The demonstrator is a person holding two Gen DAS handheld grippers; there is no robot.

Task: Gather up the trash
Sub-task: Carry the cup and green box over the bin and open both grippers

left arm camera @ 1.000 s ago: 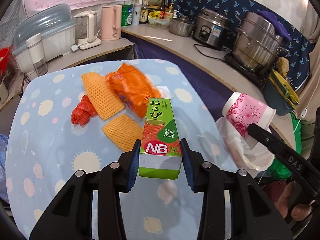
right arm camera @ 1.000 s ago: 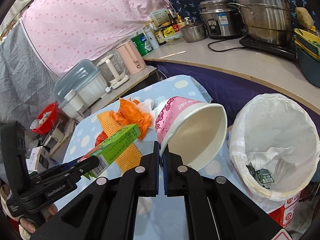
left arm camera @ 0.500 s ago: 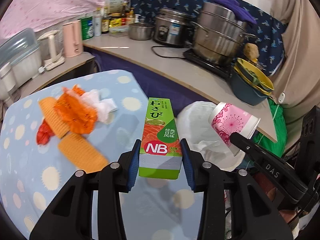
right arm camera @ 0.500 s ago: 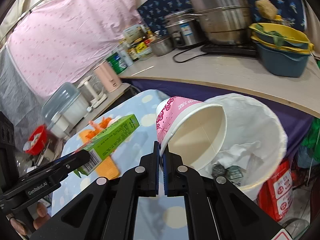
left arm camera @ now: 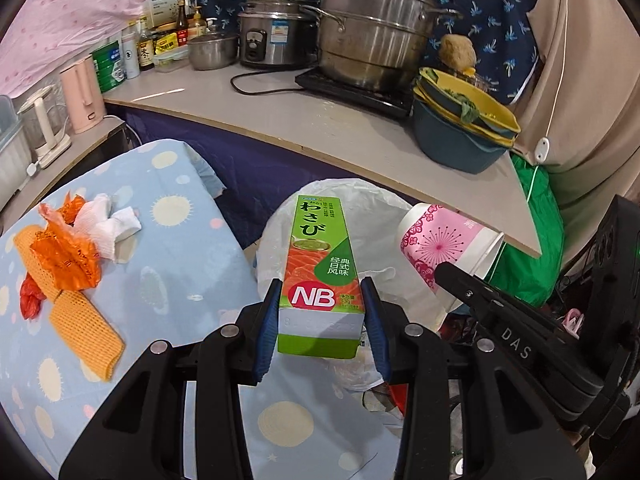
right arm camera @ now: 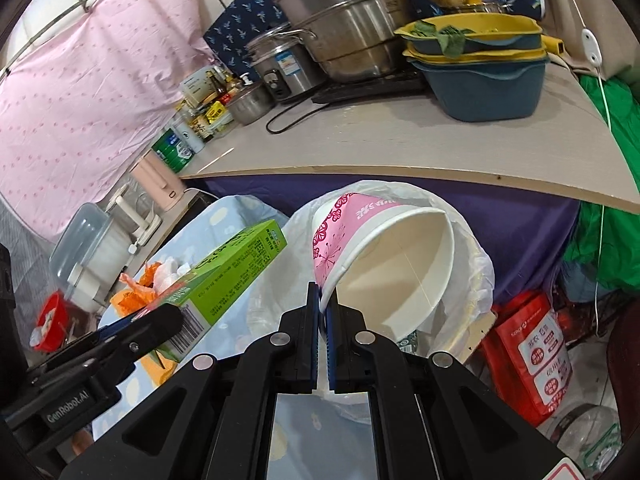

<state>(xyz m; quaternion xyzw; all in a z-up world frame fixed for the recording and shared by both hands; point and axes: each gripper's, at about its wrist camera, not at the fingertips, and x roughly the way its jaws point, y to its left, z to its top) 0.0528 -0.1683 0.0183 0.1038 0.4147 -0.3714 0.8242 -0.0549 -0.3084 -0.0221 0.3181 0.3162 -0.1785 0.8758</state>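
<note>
Left gripper clamping green wasabi box, long axis pointing ahead over white-lined bin. Right gripper pinching pink paper cup rim, hanging nearer bin mouth.

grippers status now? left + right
Left gripper: closed on the green wasabi box.
Right gripper: closed on the rim of the pink paper cup.

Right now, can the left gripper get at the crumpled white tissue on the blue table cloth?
Probably not: the left gripper is shut on the green wasabi box; the tissue lies uncovered.
</note>
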